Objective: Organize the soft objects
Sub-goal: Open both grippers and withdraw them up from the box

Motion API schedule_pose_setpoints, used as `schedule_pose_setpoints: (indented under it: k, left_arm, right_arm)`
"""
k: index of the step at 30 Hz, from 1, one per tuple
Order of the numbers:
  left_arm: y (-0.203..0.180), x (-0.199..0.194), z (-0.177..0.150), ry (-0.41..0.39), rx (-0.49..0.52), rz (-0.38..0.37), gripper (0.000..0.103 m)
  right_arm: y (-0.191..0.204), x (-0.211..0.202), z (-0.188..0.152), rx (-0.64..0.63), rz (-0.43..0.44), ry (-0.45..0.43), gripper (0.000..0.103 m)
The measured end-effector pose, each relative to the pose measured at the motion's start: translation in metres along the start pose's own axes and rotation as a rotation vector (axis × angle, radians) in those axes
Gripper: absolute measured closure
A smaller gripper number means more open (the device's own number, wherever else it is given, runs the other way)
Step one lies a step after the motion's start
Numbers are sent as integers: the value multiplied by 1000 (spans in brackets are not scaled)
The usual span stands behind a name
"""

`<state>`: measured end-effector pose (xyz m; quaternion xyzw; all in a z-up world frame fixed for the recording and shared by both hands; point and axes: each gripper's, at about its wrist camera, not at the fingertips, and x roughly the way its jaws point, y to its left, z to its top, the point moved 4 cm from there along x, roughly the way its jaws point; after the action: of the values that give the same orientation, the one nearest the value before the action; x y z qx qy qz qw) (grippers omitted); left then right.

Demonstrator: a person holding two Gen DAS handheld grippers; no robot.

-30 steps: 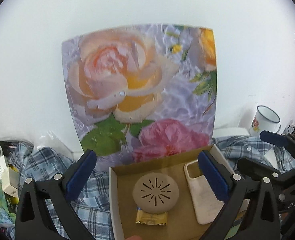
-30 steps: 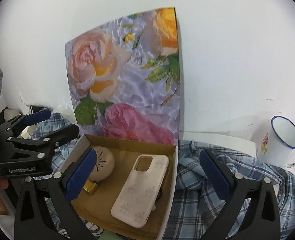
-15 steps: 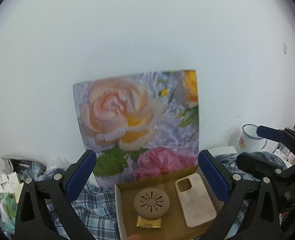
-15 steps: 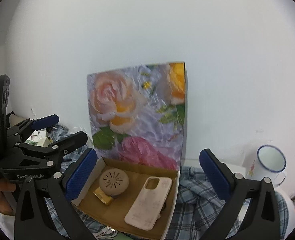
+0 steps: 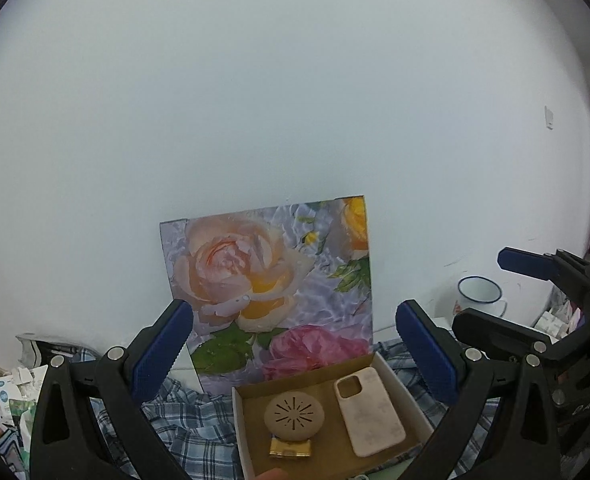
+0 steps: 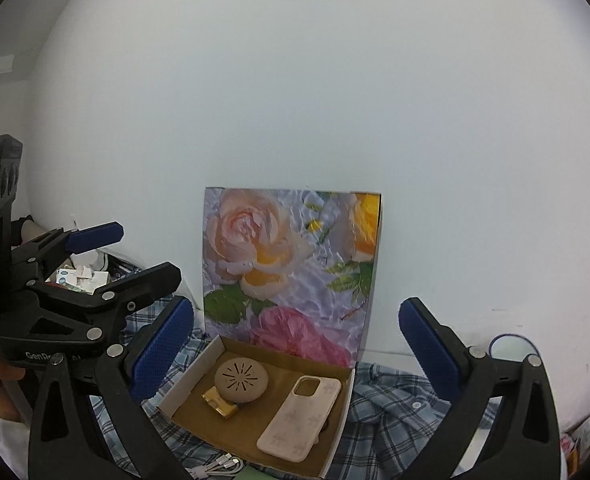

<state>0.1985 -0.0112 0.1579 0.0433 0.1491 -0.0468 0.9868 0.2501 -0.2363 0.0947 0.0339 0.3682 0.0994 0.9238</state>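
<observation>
Beige phone case (image 5: 369, 410) in box (image 5: 409, 394), between open fingers (image 5: 425, 352)

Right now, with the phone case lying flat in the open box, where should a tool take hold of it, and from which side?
Grip the phone case across its two long edges near mid-length, coming down from above. It lies flat on the cardboard box floor, so only a top approach reaches both edges. The side nearest the round beige pad has bare floor; the box wall crowds the other edge, so clearance there looks tight.
</observation>
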Motion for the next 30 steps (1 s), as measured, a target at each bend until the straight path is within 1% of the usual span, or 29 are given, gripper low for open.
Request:
schedule_pose_setpoints:
  k: [2,5,9,13,16,21,24,30]
  left_arm:
    - [-2,-9,4,-16,4,7,0]
    - [-5,-22,12,-38,8,14,0]
    - [-8,-40,24,-56,2,5,0]
    - [-12,-58,31,-79,22,40,0]
    - [-16,-73,31,-90,30,47,0]
    - [-21,-93,25,-93,38,40,0]
    - [-23,-98,18,-84,38,40,0]
    - [-26,-102,-14,-38,48,63,0]
  right_arm:
    - [2,-7,4,-6,1,-1,0]
    - [5,-21,12,-32,-23,-20,0]
    - [9,-40,23,-43,-15,-50,0]
    - [17,-56,30,-67,-18,-60,0]
    - [22,-70,32,-89,-30,-73,0]
    - [30,-90,26,-100,-36,-87,0]
    - [34,-95,19,-101,-30,-79,0]
    - [42,-92,-9,-108,-4,-30,0]
